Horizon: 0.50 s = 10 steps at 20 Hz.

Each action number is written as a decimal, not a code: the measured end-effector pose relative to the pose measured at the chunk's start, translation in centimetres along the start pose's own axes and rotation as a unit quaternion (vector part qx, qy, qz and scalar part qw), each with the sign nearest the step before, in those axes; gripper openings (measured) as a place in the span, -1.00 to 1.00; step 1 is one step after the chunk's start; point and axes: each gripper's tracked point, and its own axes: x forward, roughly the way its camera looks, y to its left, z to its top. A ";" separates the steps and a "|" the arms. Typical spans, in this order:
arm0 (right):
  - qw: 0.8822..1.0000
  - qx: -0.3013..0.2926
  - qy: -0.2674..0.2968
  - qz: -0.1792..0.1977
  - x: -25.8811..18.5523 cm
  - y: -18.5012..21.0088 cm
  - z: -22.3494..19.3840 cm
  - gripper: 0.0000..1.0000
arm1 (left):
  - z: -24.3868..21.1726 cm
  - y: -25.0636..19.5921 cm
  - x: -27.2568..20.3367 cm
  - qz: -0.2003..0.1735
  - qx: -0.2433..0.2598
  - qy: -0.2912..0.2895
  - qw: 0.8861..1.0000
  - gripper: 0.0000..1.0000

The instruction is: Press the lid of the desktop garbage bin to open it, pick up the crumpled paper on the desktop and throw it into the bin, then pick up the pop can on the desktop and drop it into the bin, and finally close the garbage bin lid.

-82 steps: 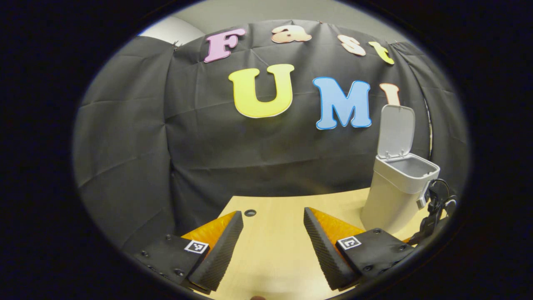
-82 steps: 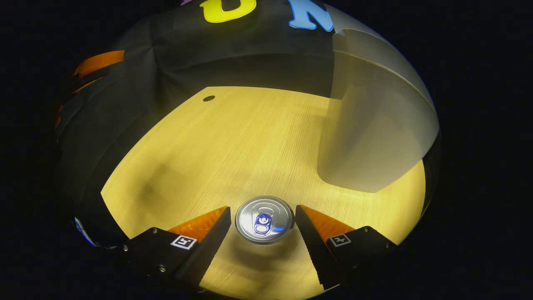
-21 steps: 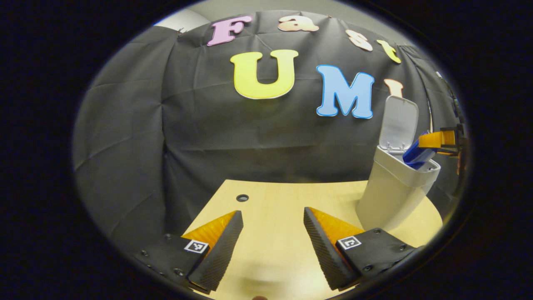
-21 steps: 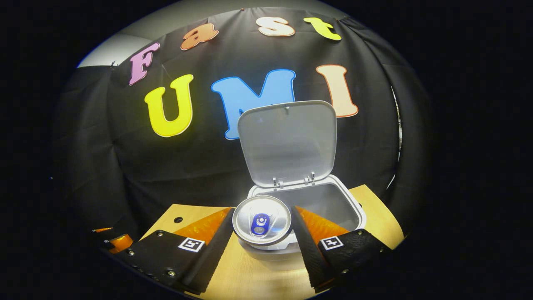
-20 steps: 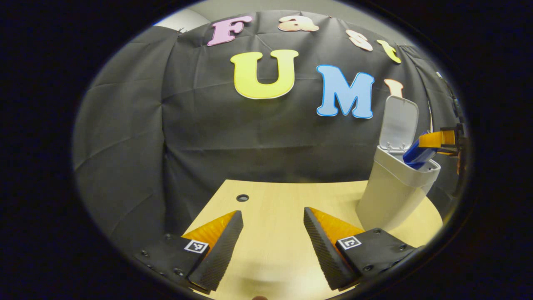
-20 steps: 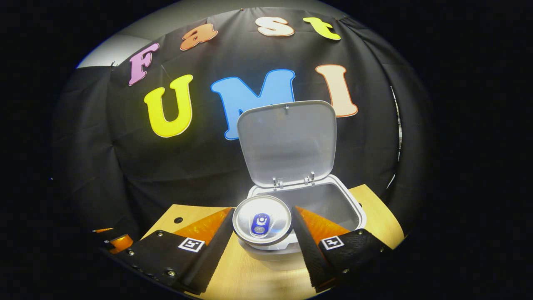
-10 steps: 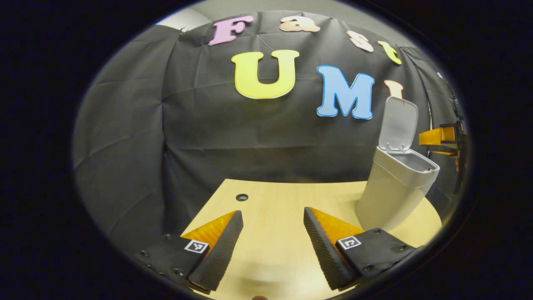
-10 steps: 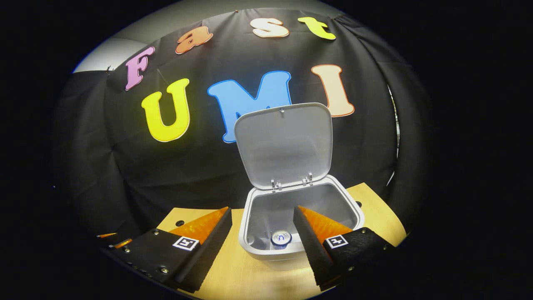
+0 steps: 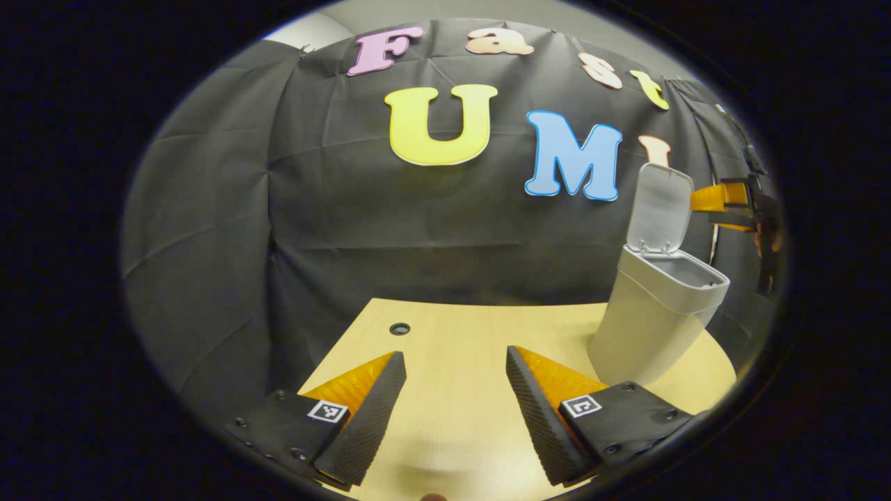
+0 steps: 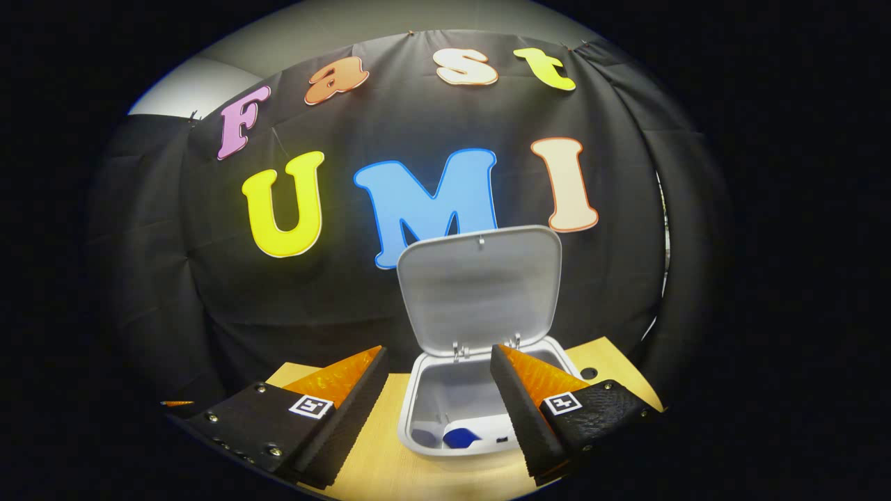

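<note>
The white desktop bin [image 10: 416,407] stands on the wooden table with its lid [image 10: 480,292] tipped up against the black cloth. My right gripper [image 10: 438,410] hovers open above the bin's mouth, nothing between its fingers. Down inside the bin lies the blue pop can [image 10: 461,438], next to something white [image 10: 491,424] that I cannot make out. In the left gripper view the bin [image 9: 651,327] is at the right with its lid [image 9: 660,207] raised, and the right gripper [image 9: 703,210] hangs beside the lid. My left gripper [image 9: 456,410] is open over the bare table.
The light wooden table [image 9: 452,348] has a round cable hole [image 9: 399,328] near its back left corner. Another hole [image 10: 588,374] shows to the right of the bin. Black cloth walls close off the back and sides.
The right gripper carried the pop can over the bin, opened, and the can dropped inside. It has since risen higher above the bin. The left gripper has stayed nearly still.
</note>
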 end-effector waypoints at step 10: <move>0.996 -0.006 -0.089 -0.020 4.0 -1.3 8.5 0.88 | -1.0 -1.1 -0.3 -0.006 -0.007 0.016 1.000 0.92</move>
